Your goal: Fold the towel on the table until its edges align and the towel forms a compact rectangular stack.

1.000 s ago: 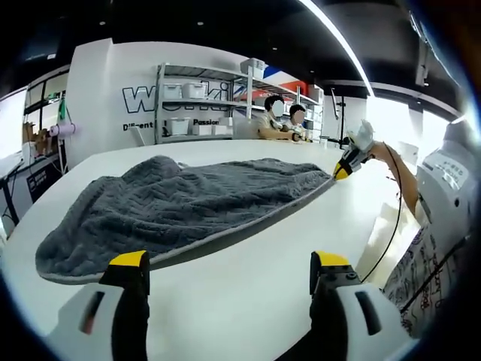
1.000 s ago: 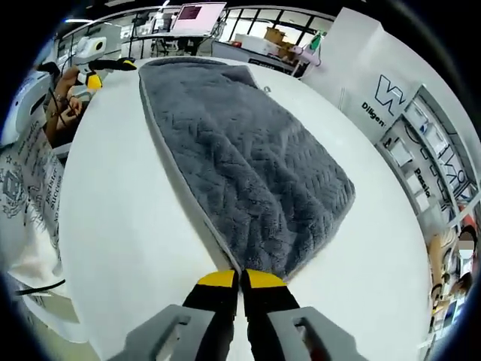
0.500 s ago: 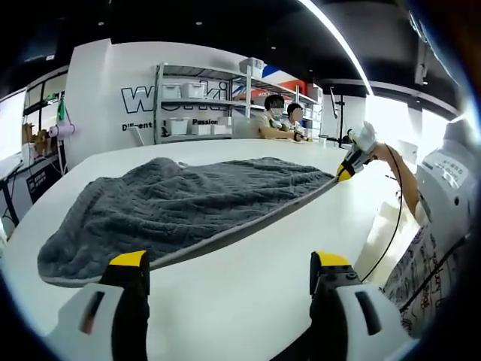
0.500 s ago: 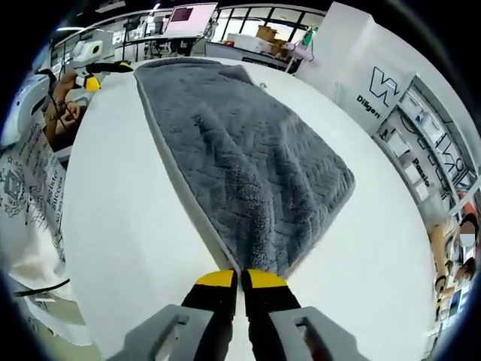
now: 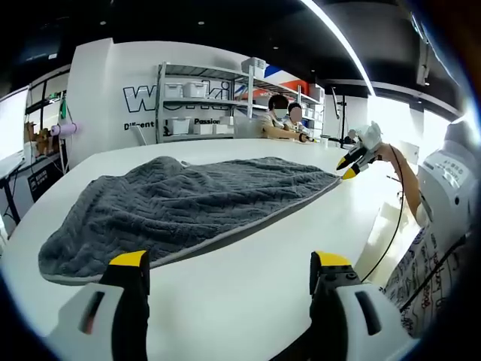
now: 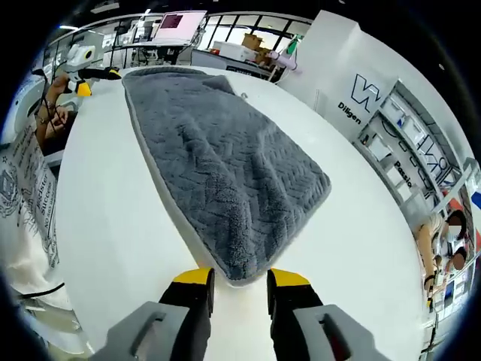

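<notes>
Towel (image 6: 218,184) lies flat on table (image 6: 113,226). Right gripper (image 6: 233,280), jaws spread, straddles near corner; left gripper (image 5: 229,265) spread too. Regrip both corners squarely, then lift evenly.

Dark grey towel (image 6: 218,188) with a raised chevron weave and a pale grey hem lies on the plain white table (image 6: 113,226); both the left gripper (image 5: 229,274) and right gripper (image 6: 239,280) have yellow-tipped black jaws on grey bodies

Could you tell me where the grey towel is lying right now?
The grey towel lies flat on the white table, its near corner just ahead of the open right gripper.
</notes>
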Demonstrator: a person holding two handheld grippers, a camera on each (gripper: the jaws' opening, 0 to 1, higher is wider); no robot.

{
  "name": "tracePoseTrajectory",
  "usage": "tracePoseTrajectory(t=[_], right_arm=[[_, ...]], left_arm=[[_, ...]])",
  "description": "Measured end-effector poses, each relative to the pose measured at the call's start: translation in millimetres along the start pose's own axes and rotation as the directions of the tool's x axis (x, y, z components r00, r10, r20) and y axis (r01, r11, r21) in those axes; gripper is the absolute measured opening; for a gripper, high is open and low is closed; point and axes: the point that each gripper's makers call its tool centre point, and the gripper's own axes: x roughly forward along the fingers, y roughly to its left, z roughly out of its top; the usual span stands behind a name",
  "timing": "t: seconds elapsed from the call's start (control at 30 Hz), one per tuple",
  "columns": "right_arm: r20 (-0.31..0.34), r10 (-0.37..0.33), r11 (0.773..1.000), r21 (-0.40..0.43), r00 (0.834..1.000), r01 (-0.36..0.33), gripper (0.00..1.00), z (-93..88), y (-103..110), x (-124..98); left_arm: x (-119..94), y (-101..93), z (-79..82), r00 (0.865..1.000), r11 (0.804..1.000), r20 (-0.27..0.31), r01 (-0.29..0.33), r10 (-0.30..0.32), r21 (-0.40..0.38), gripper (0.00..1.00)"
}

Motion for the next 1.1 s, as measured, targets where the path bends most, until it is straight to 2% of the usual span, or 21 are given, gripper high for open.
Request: tracePoseTrajectory(t=[0.07,0.2,0.4,0.47,0.6,0.8,0.93,1.1], right_arm=[[0.027,-0.004,1.0,0.009,1.0,0.004,0.36,4.5,3.6,-3.1],[0.072,-0.009,0.999,0.033,0.997,0.007,0.47,12.9,12.6,-5.9],[0.104,-0.024,1.0,-0.004,0.994,0.025,0.56,23.6,31.6,-10.6],[0.137,-0.029,0.999,0.021,0.99,0.027,0.6,30.0,35.8,-12.5],[0.179,-0.019,0.998,0.07,0.984,0.006,0.74,35.9,50.8,-9.4],[0.184,0.0,0.994,0.103,0.983,-0.02,0.78,34.9,68.9,-6.3],[0.24,0.005,0.985,0.168,0.971,-0.047,0.84,41.5,76.8,-6.8],[0.251,0.019,0.98,0.186,0.968,-0.068,0.9,41.1,87.4,-4.7]], left_arm=[[1.0,-0.7,-0.3,1.0,1.0,-0.003,0.003,-0.003,0.002,0.93],[2.4,-1.4,-1.2,1.0,1.0,-0.008,0.008,-0.008,0.004,0.93],[3.9,-2.2,-2.6,1.0,1.0,-0.013,0.007,-0.007,0.005,0.93],[4.1,-2.3,-2.8,1.0,1.0,-0.015,0.008,-0.008,0.006,0.93],[4.6,-2.1,-3.7,1.0,1.0,-0.018,0.008,-0.008,0.006,0.93],[4.7,-1.4,-3.9,1.0,1.0,-0.024,0.006,-0.006,0.009,0.93],[4.7,-0.8,-3.4,1.0,1.0,-0.025,0.004,-0.003,0.011,0.93],[5.4,-1.0,-5.6,0.999,1.0,-0.036,0.003,-0.002,0.013,0.93]])
